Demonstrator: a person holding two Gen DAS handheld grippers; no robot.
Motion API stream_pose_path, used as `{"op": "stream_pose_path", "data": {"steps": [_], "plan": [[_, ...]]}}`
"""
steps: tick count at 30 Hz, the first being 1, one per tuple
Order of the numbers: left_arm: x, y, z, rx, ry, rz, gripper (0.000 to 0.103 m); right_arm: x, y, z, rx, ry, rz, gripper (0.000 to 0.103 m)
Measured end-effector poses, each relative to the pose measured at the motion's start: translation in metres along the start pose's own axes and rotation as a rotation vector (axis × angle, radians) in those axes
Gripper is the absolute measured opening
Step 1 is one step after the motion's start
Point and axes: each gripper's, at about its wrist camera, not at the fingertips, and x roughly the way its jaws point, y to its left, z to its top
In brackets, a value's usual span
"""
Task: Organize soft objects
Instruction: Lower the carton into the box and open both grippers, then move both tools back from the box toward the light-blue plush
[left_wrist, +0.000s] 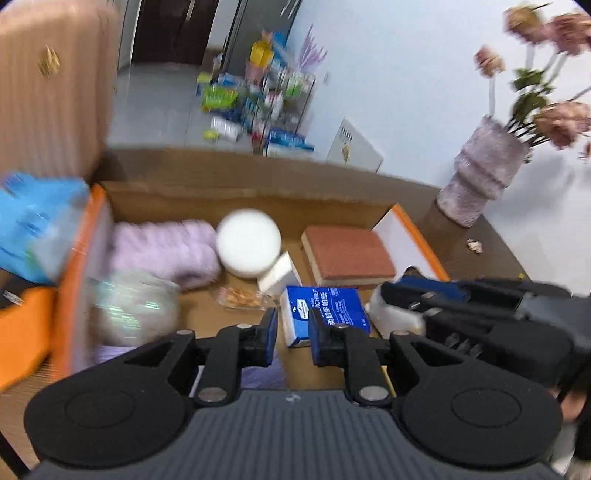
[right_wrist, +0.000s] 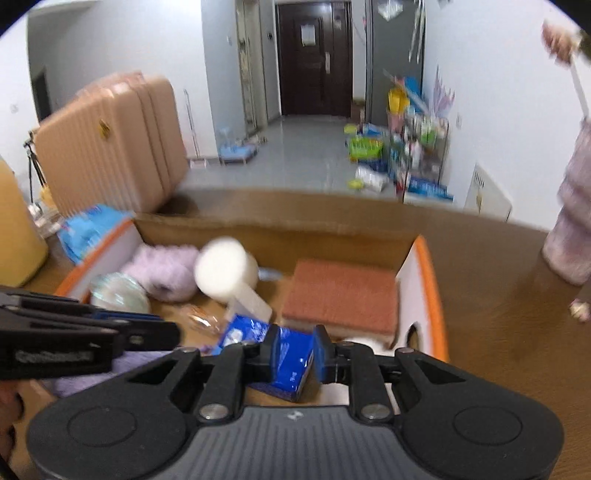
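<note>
Most soft things already lay in the open cardboard box (left_wrist: 236, 192) on the brown table (right_wrist: 487, 295): fuzzy lilac yarn (left_wrist: 166, 251), a round white sponge (left_wrist: 248, 242), a rust-topped flat sponge (left_wrist: 349, 254), a blue tissue pack (left_wrist: 328, 310). The left tool (left_wrist: 291, 332) and right tool (right_wrist: 294, 354) hovered slightly apart, empty, near the pack.

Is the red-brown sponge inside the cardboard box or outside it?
Inside. The red-brown sponge lies flat on the floor of the cardboard box, near its right wall.

Right tool (right_wrist: 295, 356) part-open over a blue tissue pack (right_wrist: 284, 354) in the cardboard box (right_wrist: 424, 295)
</note>
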Motion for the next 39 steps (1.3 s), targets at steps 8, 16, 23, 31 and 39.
{"op": "stream_pose_path", "data": {"steps": [8, 16, 23, 31, 39], "plan": [[-0.123, 0.000, -0.023, 0.144, -0.132, 0.151, 0.026, -0.112, -0.007, -0.005, -0.055, -0.099, -0.021, 0.024], [-0.189, -0.001, -0.061, 0.123, -0.232, 0.192, 0.033, -0.192, 0.005, -0.029, -0.060, -0.202, -0.006, 0.037], [-0.225, -0.006, -0.176, 0.064, -0.378, 0.277, 0.056, -0.235, 0.036, -0.134, -0.065, -0.359, 0.055, 0.049], [-0.253, -0.029, -0.302, 0.056, -0.444, 0.356, 0.080, -0.259, 0.068, -0.268, -0.040, -0.398, 0.067, 0.061], [-0.262, -0.033, -0.343, 0.056, -0.436, 0.341, 0.087, -0.282, 0.094, -0.326, -0.093, -0.468, -0.006, 0.074]]}}
